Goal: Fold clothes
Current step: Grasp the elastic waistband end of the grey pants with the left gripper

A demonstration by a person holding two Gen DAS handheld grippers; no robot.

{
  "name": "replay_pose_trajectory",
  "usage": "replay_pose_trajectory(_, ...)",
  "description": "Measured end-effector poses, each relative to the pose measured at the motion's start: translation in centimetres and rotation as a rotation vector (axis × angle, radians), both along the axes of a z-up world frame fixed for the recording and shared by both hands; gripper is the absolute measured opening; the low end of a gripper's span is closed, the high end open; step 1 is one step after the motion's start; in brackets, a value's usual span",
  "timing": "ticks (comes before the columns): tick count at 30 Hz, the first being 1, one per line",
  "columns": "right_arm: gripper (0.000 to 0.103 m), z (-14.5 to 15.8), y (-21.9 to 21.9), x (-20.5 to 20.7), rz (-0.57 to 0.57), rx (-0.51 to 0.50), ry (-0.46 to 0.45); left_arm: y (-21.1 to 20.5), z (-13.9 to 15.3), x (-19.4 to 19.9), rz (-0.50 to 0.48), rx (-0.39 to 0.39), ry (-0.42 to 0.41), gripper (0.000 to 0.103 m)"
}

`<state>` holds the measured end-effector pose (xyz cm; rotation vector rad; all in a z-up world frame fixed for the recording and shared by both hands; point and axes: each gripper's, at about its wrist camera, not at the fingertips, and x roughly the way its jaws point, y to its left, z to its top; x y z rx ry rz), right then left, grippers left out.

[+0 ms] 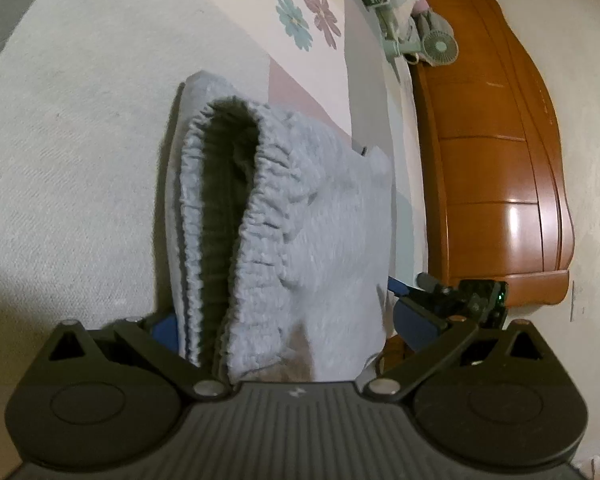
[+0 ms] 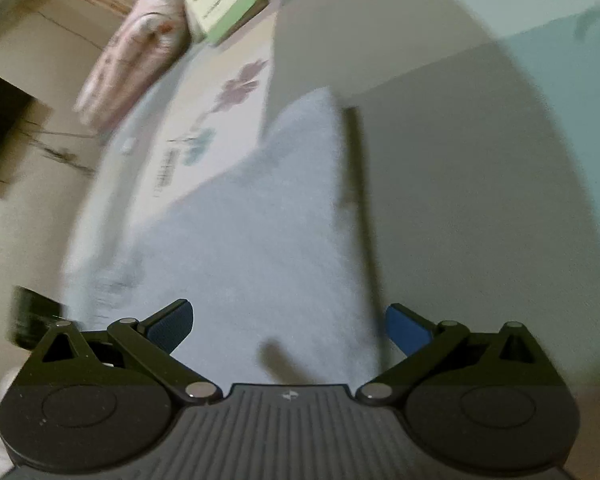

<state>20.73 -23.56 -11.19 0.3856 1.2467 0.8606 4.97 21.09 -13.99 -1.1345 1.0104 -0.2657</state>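
The light grey fleece garment [image 1: 300,216] lay on the pale bedspread [image 1: 80,152], its elastic waistband [image 1: 260,208] gaping open. The left gripper [image 1: 284,320] stood spread wide around the waistband end, and the right gripper [image 2: 288,326], also spread, hovered over the cloth. A wooden dresser [image 1: 496,152] stood beyond the bed.

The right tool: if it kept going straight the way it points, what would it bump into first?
Most likely the light grey garment, which fills the space directly ahead of the open right tool. The picture is blurred, so how near it lies is unclear.
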Motion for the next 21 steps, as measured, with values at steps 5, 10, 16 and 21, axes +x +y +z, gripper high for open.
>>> replay_pose_trajectory(5,0.103,-0.9,2.5,3.0,0.067,0.065,0.044,-0.4,0.5,0.2,0.015,0.035,0.006,0.102)
replay_pose_trajectory(10,0.103,-1.4,3.2,4.3,0.059,0.116,0.091,-0.5,0.7,1.1,0.042,0.068,-0.001,0.102)
replay_pose_trajectory(16,0.103,-1.6,2.7,2.6,0.095,0.142,0.115,-0.7,0.8,0.5,0.004,0.070,-0.017,0.102)
replay_pose_trajectory(21,0.103,-1.8,2.3,1.4,0.121,0.165,0.137,-0.2,0.2,2.5,-0.007,0.024,-0.022,0.102)
